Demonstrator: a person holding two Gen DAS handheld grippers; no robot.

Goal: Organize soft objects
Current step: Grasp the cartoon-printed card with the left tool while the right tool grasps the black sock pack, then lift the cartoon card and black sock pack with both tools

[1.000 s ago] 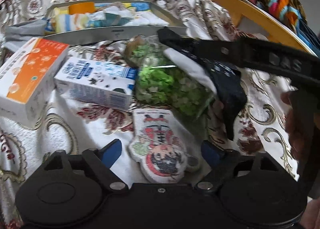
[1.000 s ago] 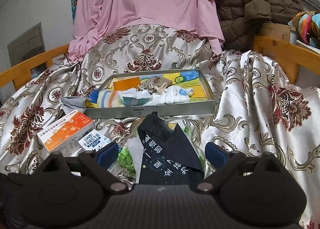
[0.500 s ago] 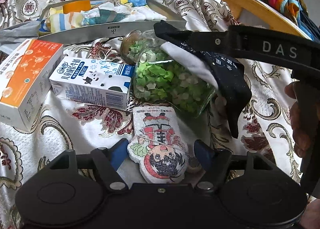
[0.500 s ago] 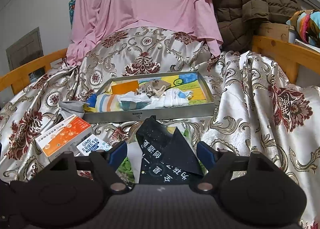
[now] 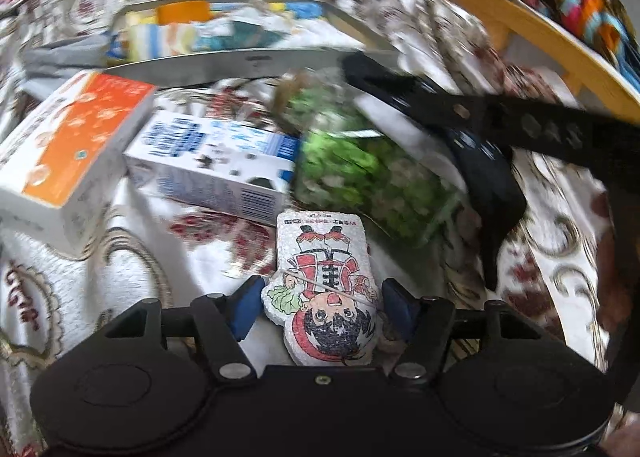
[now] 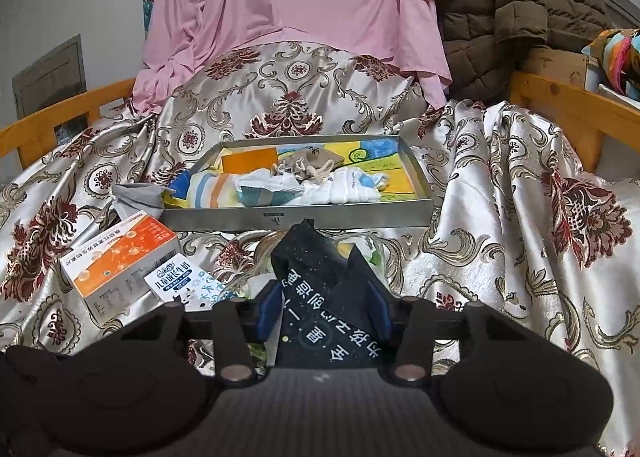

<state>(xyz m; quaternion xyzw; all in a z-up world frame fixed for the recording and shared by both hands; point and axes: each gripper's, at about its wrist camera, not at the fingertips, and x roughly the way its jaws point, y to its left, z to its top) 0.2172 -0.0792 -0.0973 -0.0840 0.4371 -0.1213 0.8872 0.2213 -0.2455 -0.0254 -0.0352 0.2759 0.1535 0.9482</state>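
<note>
A: Status on the grabs?

B: Both were mid-close. The left gripper (image 5: pixel 318 307) was set around the cartoon sponge (image 5: pixel 325 289), which lay flat on the patterned bedspread (image 5: pixel 80 297) just in front of the milk carton (image 5: pixel 216 165). Jaws were closing, sponge between them, left pad about touching, a thin gap on the right; no squeeze was seen yet.

A: Right side?

B: The right gripper (image 6: pixel 326 311) was closing on the black printed cloth (image 6: pixel 320 289), which was draped over the jar of green pieces (image 5: pixel 368 177). Cloth was between the blue pads; whether it was pinched could not be told, since the fabric hid the contact.

A: Target?

B: Presumably the grey tray (image 6: pixel 296 217) further back, where socks and folded cloths were already laid. Orange box (image 6: pixel 120 257) and carton were judged hard goods, to be left alone.

A: How should the step be done?

B: Sponge: closing should be finished before any lift, grip kept near the wide end so it isn't tipped out. Cloth: pinch should be taken high on the fold and lifted straight up, otherwise the jar could be dragged or rolled. Tray wall must be cleared before release.
</note>
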